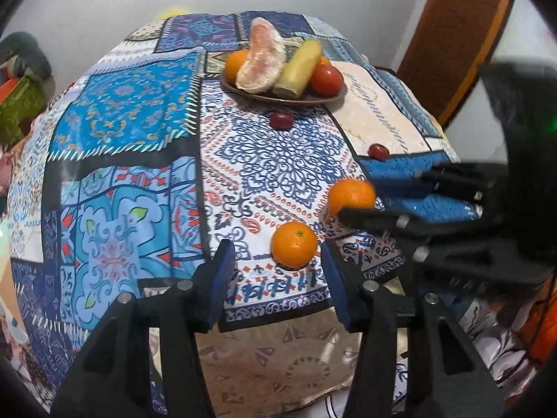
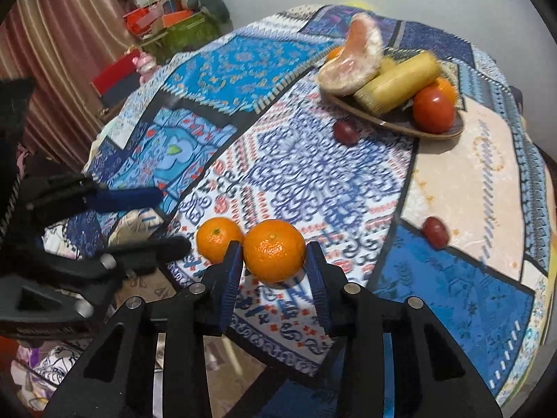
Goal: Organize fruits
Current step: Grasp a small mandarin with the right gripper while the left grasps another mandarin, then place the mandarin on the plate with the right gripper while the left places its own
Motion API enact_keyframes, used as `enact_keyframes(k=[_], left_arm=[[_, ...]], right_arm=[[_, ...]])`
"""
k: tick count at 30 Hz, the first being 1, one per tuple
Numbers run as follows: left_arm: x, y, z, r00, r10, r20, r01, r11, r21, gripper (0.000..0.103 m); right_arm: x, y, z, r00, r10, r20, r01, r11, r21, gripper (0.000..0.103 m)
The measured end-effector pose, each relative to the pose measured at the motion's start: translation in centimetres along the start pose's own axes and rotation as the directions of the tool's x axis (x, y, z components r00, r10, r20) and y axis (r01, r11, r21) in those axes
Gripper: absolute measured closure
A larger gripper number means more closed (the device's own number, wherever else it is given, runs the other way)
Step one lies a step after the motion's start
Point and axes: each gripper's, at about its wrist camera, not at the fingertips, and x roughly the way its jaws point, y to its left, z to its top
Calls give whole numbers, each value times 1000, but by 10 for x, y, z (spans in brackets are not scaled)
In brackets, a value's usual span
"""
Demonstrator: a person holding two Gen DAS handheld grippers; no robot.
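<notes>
Two oranges lie near the table's front edge. In the right wrist view my right gripper [image 2: 274,256] is shut on one orange [image 2: 274,250]; the other orange [image 2: 218,238] sits just left of it. In the left wrist view my left gripper [image 1: 276,264] is open, with that other orange [image 1: 294,244] between its fingertips, not gripped. The right gripper [image 1: 393,195] comes in from the right, holding its orange [image 1: 351,195]. A brown plate [image 1: 334,99] at the back holds a pomelo piece [image 1: 261,59], a yellow fruit [image 1: 301,68], a tomato [image 1: 325,79] and an orange [image 1: 236,62].
Two dark red grapes lie loose on the patterned cloth: one [image 1: 281,120] just before the plate, one [image 1: 378,151] at the right. A wooden door [image 1: 452,35] stands behind the table on the right. Clutter and a curtain [image 2: 69,52] lie left of the table.
</notes>
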Motion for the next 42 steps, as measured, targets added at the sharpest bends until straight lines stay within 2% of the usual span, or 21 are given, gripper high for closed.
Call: enact_keyframes(k=[6, 8, 9, 11, 20, 26, 36, 42], left_arm=[[14, -10, 5, 1000, -16, -20, 16, 1000, 20, 54], [19, -12, 6, 999, -24, -35, 25, 999, 23, 64], [21, -13, 6, 999, -17, -38, 18, 1000, 26, 65], [22, -14, 7, 1000, 11, -28, -10, 999, 41, 73], [23, -6, 17, 1000, 10, -24, -10, 1000, 23, 74], [10, 3, 33, 999, 21, 31, -21, 1000, -1, 74], [1, 5, 80, 992, 37, 118, -37, 999, 1, 74], [5, 0, 113, 987, 23, 158, -26, 1000, 16, 74]], right_arm=[[-20, -22, 2, 998, -36, 58, 33, 998, 48, 69], [-26, -30, 2, 996, -53, 74, 49, 997, 65, 69], [-28, -34, 2, 995, -60, 80, 54, 996, 72, 69], [-32, -41, 2, 994, -63, 92, 55, 994, 90, 69], [-43, -66, 6, 988, -78, 135, 60, 988, 139, 69], [-47, -74, 9, 985, -80, 154, 58, 988, 141, 69], [-53, -97, 29, 974, -110, 196, 81, 985, 152, 69], [-54, -113, 46, 965, -129, 226, 95, 983, 156, 69]])
